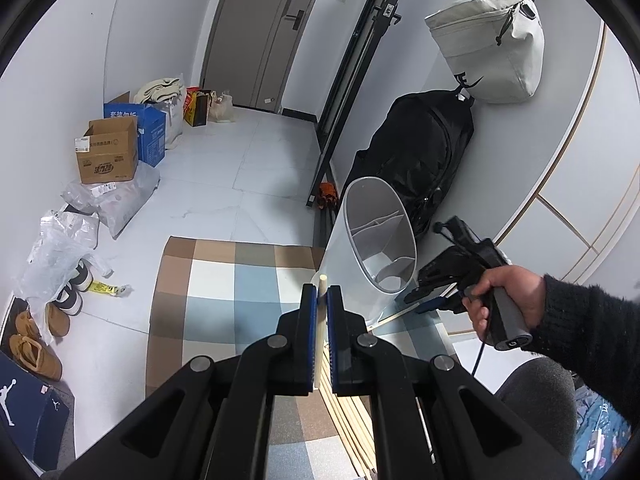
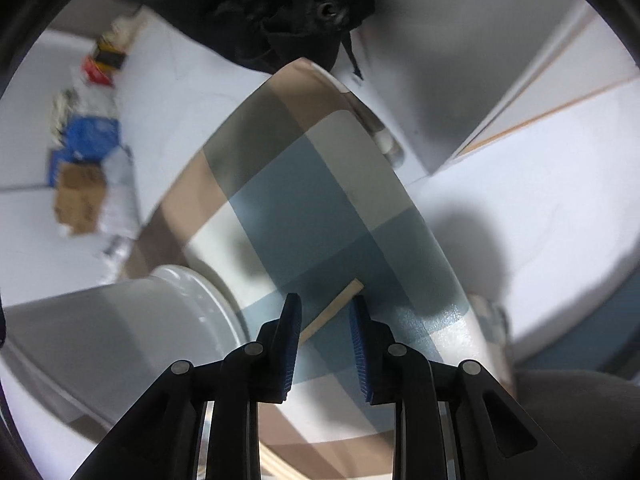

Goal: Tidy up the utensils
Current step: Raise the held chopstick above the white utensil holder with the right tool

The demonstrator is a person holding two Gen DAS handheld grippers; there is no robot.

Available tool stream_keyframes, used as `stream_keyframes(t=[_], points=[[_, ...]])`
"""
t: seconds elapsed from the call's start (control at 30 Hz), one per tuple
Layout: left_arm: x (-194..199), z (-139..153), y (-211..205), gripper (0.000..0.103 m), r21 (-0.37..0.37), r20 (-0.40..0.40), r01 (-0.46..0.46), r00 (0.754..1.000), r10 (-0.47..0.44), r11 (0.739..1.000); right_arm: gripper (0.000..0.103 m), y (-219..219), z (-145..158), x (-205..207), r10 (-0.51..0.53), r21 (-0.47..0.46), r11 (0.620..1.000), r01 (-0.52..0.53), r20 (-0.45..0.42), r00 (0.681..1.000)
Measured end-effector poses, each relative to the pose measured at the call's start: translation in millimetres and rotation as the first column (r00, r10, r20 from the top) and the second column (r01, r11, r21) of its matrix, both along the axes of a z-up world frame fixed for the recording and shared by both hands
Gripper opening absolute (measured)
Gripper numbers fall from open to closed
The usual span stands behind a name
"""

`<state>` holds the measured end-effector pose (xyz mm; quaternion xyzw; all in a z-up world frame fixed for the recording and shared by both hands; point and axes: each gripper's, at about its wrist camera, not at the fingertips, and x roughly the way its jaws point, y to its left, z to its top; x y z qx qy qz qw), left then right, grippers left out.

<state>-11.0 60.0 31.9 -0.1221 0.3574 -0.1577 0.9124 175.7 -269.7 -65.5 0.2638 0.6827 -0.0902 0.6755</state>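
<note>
My left gripper (image 1: 322, 294) is shut on a pale wooden chopstick (image 1: 320, 320) that stands upright between its blue pads. Just right of it a grey divided utensil holder (image 1: 382, 236) leans tilted, its mouth facing me. More chopsticks (image 1: 352, 412) lie in a row below the left gripper. My right gripper (image 1: 430, 298) is held by a hand at the holder's right side. In the right wrist view it (image 2: 325, 300) is open, over a chopstick (image 2: 336, 310) on the checked mat (image 2: 304, 184), with the holder (image 2: 120, 320) at the left.
The checked mat (image 1: 224, 272) lies on a white tiled floor. Cardboard boxes (image 1: 108, 156), plastic bags and shoes (image 1: 36, 344) line the left wall. A black backpack (image 1: 416, 152) and a grey bag (image 1: 492, 44) hang at the right wall. A grey door (image 1: 260, 32) is behind.
</note>
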Motion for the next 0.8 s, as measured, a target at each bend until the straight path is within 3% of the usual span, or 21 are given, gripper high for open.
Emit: stream_keyframes(t=[0.13, 0.2, 0.37, 0.47, 0.8], points=[[1, -3, 7, 0.001, -0.024, -0.008, -0.009, 1.000, 0.009, 1.000, 0.023, 22, 6, 4, 0.074, -0.131, 0.988, -0.077, -0.027, 0.997], [3, -4, 10, 0.001, -0.032, -0.017, -0.016, 1.000, 0.016, 0.999, 0.015, 26, 7, 2, 0.085, -0.169, 0.982, -0.090, -0.034, 0.996], [1, -2, 15, 0.001, -0.044, -0.016, -0.024, 1.000, 0.023, 0.999, 0.007, 29, 11, -9, 0.151, -0.188, 0.971, -0.147, 0.004, 0.989], [-2, -1, 16, 0.001, -0.049, -0.012, -0.024, 1.000, 0.023, 0.999, 0.006, 25, 13, -20, 0.175, -0.171, 0.971, -0.167, 0.033, 0.984], [-7, 0, 11, 0.001, -0.022, -0.013, -0.032, 0.999, 0.031, 0.999, 0.005, -22, 9, -41, 0.057, 0.006, 0.998, -0.059, 0.157, 0.986]])
